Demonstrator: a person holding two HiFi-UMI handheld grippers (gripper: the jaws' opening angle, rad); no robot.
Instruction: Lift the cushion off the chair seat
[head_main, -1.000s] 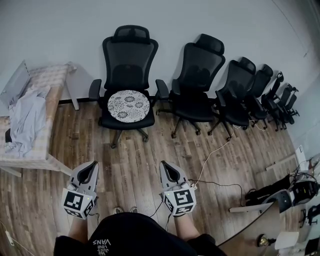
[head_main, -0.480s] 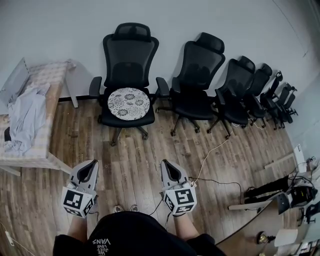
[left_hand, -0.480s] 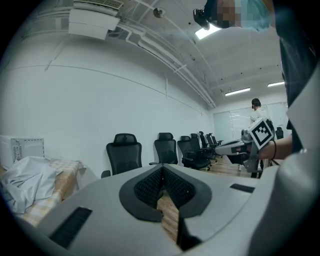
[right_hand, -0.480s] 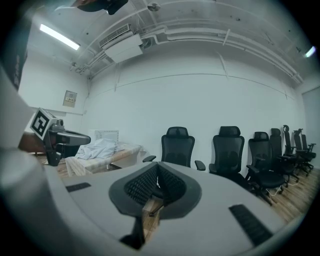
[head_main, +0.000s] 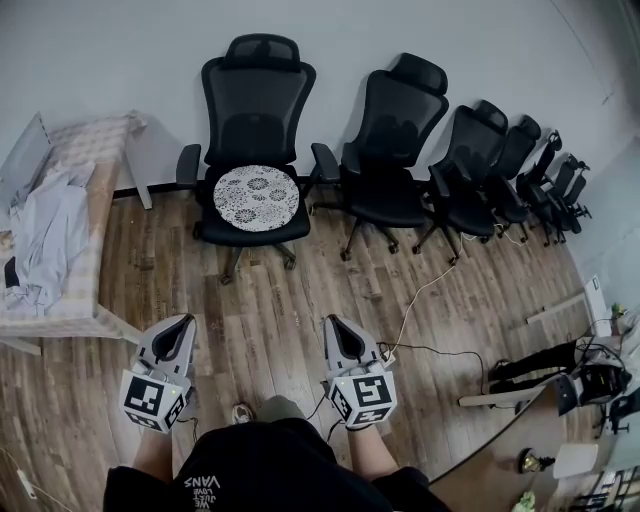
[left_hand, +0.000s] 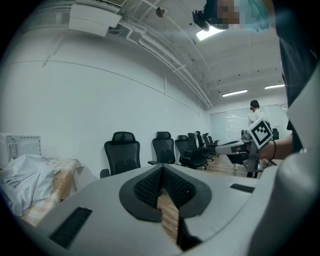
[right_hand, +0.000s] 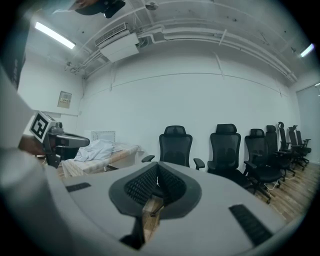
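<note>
Item: round patterned cushion (head_main: 256, 198), lying flat on the seat of a black mesh office chair (head_main: 255, 105), untouched; the lift is not yet begun. Position: straight ahead of both hand-held grippers and well apart from them, with a stretch of bare wooden floor (head_main: 260, 320) between. Left gripper (head_main: 186, 322): jaws closed together, nothing between them, cushion ahead and a little to its right. Right gripper (head_main: 330, 322): jaws likewise closed and empty, cushion ahead and a little to its left. The cushion sits roughly midway between the lines of the two grippers, so neither hand is plainly the nearer. Long axis: none to speak of, the cushion being round; any edge serves, the near edge facing the grippers. Judgement: the coming move is a forward approach to that near edge, with the jaws opened before contact. Adjacent: a row of further black chairs (head_main: 395, 130) ahead and to the right of the right gripper; a table (head_main: 95, 180) bearing a pale cloth (head_main: 45, 235) ahead and to the left of the left gripper; a cable (head_main: 420, 298) on the floor beyond the right gripper.
</note>
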